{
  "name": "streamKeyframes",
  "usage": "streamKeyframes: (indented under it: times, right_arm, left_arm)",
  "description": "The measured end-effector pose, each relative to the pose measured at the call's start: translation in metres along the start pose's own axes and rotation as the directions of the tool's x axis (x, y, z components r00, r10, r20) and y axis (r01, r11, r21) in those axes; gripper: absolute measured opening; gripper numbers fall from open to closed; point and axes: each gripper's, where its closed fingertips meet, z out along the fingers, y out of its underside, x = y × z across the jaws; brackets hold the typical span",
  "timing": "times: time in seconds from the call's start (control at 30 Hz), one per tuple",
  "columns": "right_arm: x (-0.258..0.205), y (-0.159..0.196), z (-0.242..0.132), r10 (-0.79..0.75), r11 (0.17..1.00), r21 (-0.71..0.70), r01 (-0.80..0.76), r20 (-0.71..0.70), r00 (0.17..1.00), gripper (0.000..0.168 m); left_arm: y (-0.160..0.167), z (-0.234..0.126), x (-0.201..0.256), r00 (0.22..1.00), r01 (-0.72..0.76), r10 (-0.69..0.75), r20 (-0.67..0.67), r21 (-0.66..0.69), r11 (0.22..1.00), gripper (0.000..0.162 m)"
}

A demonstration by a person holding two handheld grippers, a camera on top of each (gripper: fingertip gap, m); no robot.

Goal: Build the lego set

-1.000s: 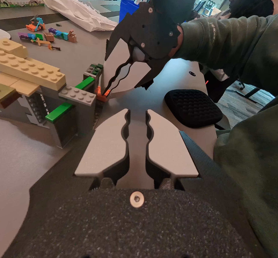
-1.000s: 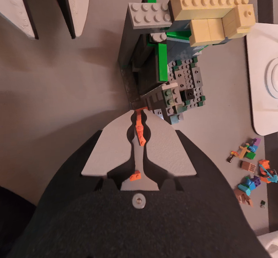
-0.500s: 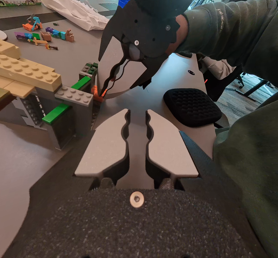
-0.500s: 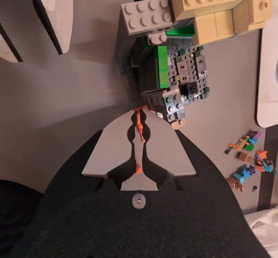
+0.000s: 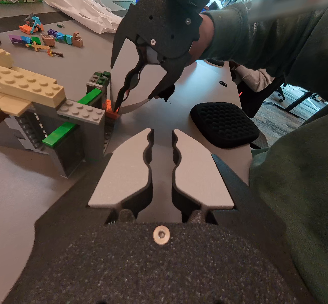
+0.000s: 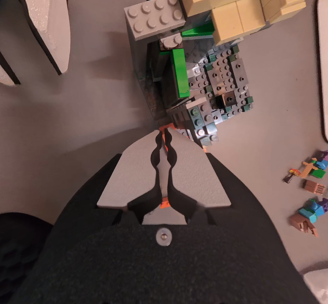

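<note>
Grey-green lego build with tan top, right claw pinching orange piece, left claw spread

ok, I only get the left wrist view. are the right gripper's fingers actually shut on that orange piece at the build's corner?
Observer: Yes. The right wrist view shows the right gripper shut on a thin orange piece that runs between its fingers, tip at the lego build base.
Operator: anything else in there?
Observer: A small orange bit shows far back between the fingers. Can't tell if it's on the table.
Operator: past the tan end?
Observer: A white rounded slab lies there.
</note>
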Motion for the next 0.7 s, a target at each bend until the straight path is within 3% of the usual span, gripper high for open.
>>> streamKeyframes:
  times: [0.23,0.43,0.57,0.7]
  right_arm:
    - [0.001,0.002,-0.01,0.171,0.979,0.119,-0.168,-0.014,0.985,0.006]
    - [0.007,-0.002,-0.014,0.453,0.852,0.3,-0.428,-0.016,0.891,0.004]
    - [0.006,-0.006,-0.011,0.549,0.773,0.378,-0.51,0.004,0.836,0.001]
    - [0.007,-0.002,-0.007,0.559,0.778,0.375,-0.503,-0.05,0.827,0.004]
  left_arm:
    - [0.001,0.0,0.001,1.0,0.003,-0.003,-0.01,-0.002,1.0,0.019]
    - [-0.004,-0.001,0.0,1.0,-0.019,0.018,0.009,0.013,1.0,0.018]
    - [-0.017,-0.012,-0.017,0.986,-0.104,0.099,0.134,0.03,0.994,0.019]
    - [-0.03,-0.028,-0.049,0.907,-0.258,0.252,0.339,-0.029,0.966,0.028]
